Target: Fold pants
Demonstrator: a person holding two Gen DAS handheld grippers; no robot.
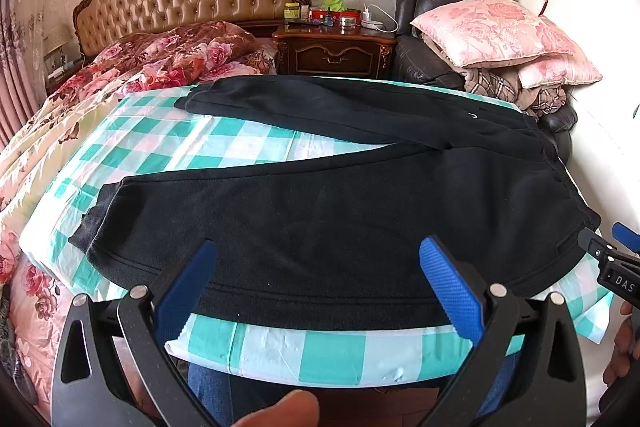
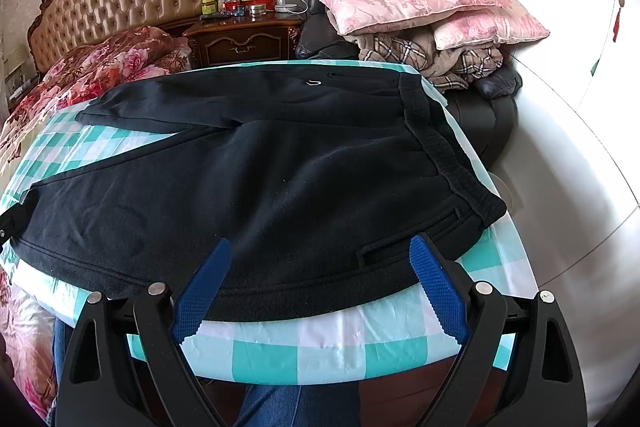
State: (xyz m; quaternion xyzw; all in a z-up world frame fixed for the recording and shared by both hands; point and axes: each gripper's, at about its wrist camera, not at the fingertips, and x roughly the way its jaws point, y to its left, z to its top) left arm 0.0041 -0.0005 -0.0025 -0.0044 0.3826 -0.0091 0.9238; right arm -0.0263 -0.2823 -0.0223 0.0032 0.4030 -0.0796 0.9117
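Black pants (image 1: pixel 320 211) lie flat, spanning the checkered table (image 1: pixel 280 351). Both left tongs (image 1: pixel 320 279) and right tongs (image 2: pixel 320 275) hover spread over the pants' near hem; bare cloth borders it.

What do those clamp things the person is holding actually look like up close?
Each tool, left and right, has two matte black angular arms with triangular cut-outs and round silver pivot pins. Its fingers carry bright blue pads with a fine knobbly texture and a saw-toothed lower edge. White letters "DAS" mark the right tool's black body. No cables show.
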